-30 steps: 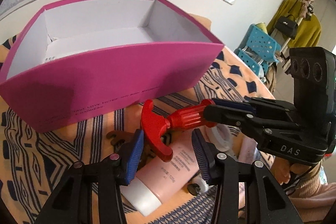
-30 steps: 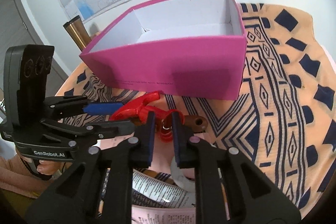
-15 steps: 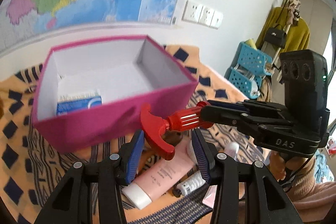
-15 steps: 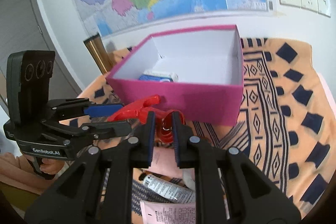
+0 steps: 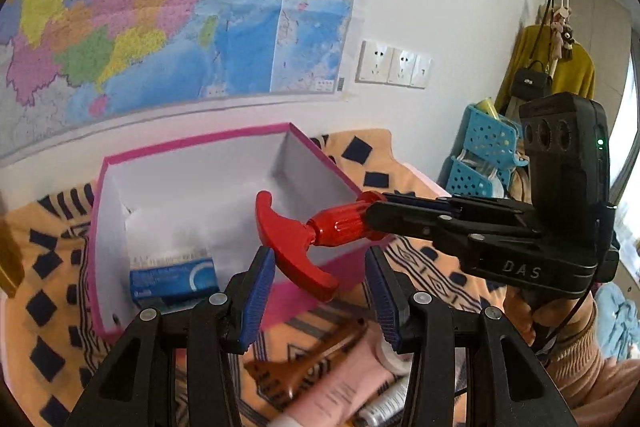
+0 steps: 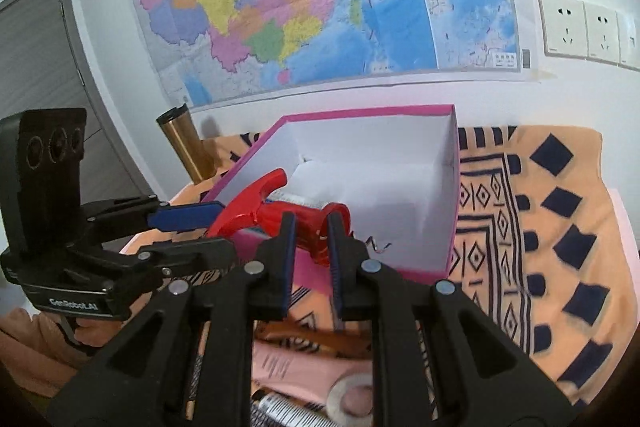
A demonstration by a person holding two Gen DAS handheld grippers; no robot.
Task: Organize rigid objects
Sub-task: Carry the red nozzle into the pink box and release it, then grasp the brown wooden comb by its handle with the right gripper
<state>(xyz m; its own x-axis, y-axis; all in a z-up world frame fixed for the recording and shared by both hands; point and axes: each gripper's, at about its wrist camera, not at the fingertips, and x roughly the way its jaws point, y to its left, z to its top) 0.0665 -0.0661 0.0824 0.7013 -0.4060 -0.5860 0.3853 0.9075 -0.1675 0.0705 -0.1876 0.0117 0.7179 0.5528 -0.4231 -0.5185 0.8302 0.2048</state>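
Observation:
A red corkscrew (image 5: 340, 227) with a T-handle hangs level over the near wall of an open pink box (image 5: 200, 141). My right gripper (image 6: 310, 223) is shut on the ribbed red body (image 6: 308, 227). It reaches in from the right in the left wrist view (image 5: 370, 219). My left gripper (image 5: 319, 253) stands partly closed around the T-handle, with its left pad against the handle. In the right wrist view the left gripper (image 6: 228, 229) comes in from the left. A blue-and-white carton (image 5: 172, 283) lies inside the box (image 6: 360, 111).
On the patterned orange cloth (image 6: 560, 227) below the grippers lie a pink tube (image 5: 332, 395), a brown flat piece (image 5: 312, 351), a small tube (image 5: 380, 415) and a tape roll (image 6: 352, 399). A gold flask (image 6: 184, 147) stands left of the box. Blue baskets (image 5: 484, 155) are beyond the table.
Both grippers have risen together with the corkscrew, from the cloth in front of the box to above its near wall. The box interior and the carton have come into view.

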